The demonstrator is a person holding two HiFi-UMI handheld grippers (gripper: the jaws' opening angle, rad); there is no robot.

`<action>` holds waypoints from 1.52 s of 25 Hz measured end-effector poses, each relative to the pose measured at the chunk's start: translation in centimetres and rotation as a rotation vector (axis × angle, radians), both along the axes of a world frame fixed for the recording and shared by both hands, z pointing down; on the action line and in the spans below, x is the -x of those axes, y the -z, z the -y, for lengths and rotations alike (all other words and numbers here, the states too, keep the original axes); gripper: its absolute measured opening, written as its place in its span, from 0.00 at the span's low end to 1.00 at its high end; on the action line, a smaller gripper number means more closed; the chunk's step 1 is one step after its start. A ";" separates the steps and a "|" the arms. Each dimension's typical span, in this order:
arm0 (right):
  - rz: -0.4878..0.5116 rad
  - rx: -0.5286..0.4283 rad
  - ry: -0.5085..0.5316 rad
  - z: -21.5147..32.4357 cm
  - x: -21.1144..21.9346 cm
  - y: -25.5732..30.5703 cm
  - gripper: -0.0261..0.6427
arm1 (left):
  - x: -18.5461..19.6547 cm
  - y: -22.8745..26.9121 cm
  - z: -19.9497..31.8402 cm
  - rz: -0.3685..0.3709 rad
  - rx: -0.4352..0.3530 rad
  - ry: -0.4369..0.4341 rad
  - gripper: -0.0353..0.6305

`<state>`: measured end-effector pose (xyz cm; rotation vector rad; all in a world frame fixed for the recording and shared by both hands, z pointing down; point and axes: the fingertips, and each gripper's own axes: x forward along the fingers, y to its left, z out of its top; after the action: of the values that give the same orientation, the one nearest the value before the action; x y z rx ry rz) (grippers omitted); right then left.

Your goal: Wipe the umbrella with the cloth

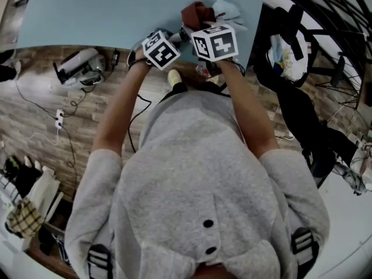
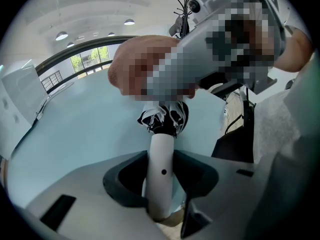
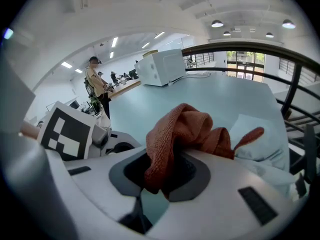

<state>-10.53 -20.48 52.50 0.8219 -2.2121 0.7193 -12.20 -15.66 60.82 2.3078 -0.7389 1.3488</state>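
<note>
Your left gripper [image 2: 161, 190] clamps the white handle [image 2: 161, 166] of the folded black-and-white umbrella [image 2: 164, 118]: hold steady and draw the rust-red woven cloth [image 3: 187, 129], pinched in your right gripper [image 3: 161, 176] just ahead, along its folds.

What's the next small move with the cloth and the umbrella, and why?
Probably ease the right tongs in so the cloth presses on the umbrella's folded canopy for a short stroke. The left tongs are shut on the white handle, the right on the cloth, close together; contact isn't clear.
</note>
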 end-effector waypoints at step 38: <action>-0.218 0.076 -0.106 6.6 -4.0 -2.1 0.16 | 0.1 0.1 0.1 -0.010 -0.001 0.002 0.31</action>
<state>-6.50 -27.07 54.58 0.9378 -1.9484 0.7237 -12.28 -15.75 60.74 2.3122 -0.7384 1.3349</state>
